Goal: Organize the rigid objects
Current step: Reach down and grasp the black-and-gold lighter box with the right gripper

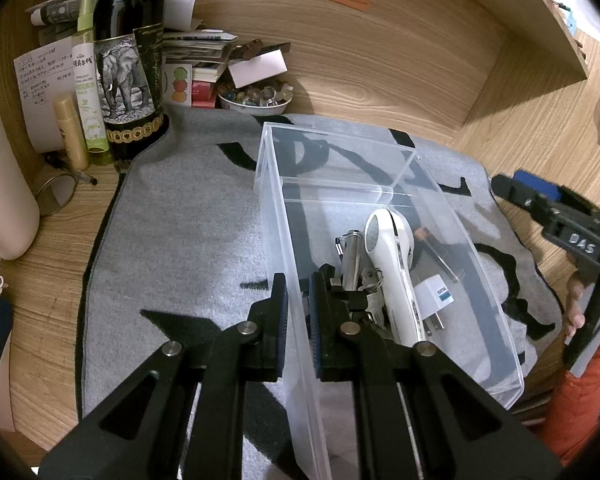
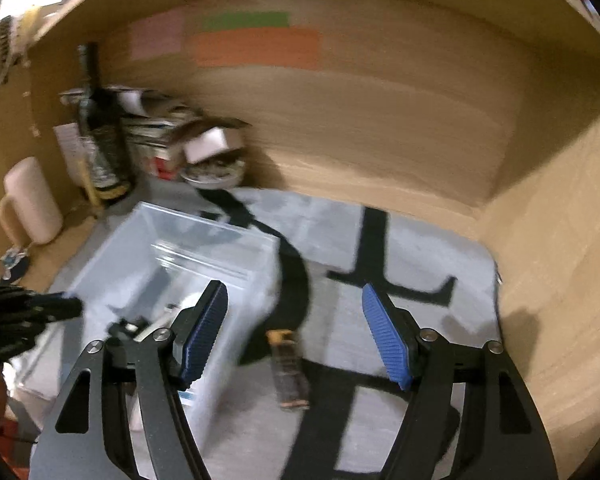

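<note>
On the desk (image 1: 400,60), left hand-held gripper (image 1: 298,284) pinches the part-filled bin (image 1: 496,344) wall; right hand-held gripper (image 2: 296,328), wide and empty, hovers above the last item (image 2: 288,372).

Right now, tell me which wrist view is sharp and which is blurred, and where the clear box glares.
Left wrist view: sharp, the label on the wine bottle is legible; bright glare lines run along the edges of the clear box; strong fisheye bending of the wooden wall. Right wrist view: motion-smeared throughout, the box and the small dark object on the mat are soft-edged, only the right gripper stays crisp.
</note>
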`<state>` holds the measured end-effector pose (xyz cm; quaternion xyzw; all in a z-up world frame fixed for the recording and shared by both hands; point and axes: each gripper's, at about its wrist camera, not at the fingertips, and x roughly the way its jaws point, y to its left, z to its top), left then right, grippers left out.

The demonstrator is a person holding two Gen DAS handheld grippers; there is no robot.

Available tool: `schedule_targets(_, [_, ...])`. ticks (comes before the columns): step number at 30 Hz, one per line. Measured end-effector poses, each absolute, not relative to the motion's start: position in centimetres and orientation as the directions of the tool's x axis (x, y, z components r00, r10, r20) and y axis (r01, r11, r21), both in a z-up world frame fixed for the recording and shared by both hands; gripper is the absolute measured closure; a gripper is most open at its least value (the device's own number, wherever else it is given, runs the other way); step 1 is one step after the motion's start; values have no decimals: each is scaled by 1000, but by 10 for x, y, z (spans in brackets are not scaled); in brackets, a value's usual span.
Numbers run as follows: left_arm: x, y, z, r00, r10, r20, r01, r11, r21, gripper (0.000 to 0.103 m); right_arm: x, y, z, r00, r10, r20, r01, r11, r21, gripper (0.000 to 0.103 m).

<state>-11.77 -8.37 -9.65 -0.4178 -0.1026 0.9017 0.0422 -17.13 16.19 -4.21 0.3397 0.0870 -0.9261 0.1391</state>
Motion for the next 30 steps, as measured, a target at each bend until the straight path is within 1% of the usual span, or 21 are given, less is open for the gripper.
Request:
schedule_targets(6, [-118, -84, -97, -647, 163, -745, 10, -975, -222, 94, -183, 183, -82, -663, -162, -730, 282, -958, -44, 36])
schedule_targets(11, [-118, -85, -97, -647, 160, -746, 13, -976, -220, 94, -192, 183, -114, -586, -177, -790, 305, -952, -13, 37])
schedule_targets(12, [-117, -86, -98, -647, 159, -746, 13, -975, -220, 94, -194, 183, -118, -573, -183, -799, 310, -951, -4, 40])
schedule_targets(13, [-118, -86, -98, -647, 159, -746, 13, -975, -220, 94, -195, 182, -123, -555, -193, -809, 321, -947, 5, 48])
schedule_targets(15, [-117, -86, -98, -647, 157, -746, 14, -976, -218, 94, -197, 179, -133, -514, -214, -831, 348, -937, 27, 57])
schedule_targets(17, [-117, -86, -99, -647, 155, -746, 16, -976, -216, 94, -198, 177, -138, -491, -237, -838, 365, -930, 49, 63])
schedule_targets(20, [-117, -86, -99, -647, 156, -746, 15, -976, -217, 94, -196, 172, -140, -511, -205, -835, 376, -927, -2, 71])
schedule_targets(21, [-117, -86, -98, -647, 155, -746, 15, -976, -216, 94, -196, 173, -139, -511, -210, -834, 379, -926, 1, 80])
schedule_targets(22, [-117, -86, -98, -647, 155, -746, 15, -976, -215, 94, -197, 174, -138, -511, -210, -834, 378, -926, 2, 81])
schedule_targets(30, [-116, -86, -98, -647, 155, -746, 15, -977, -215, 94, -192, 181, -125, -552, -188, -812, 345, -938, -17, 81])
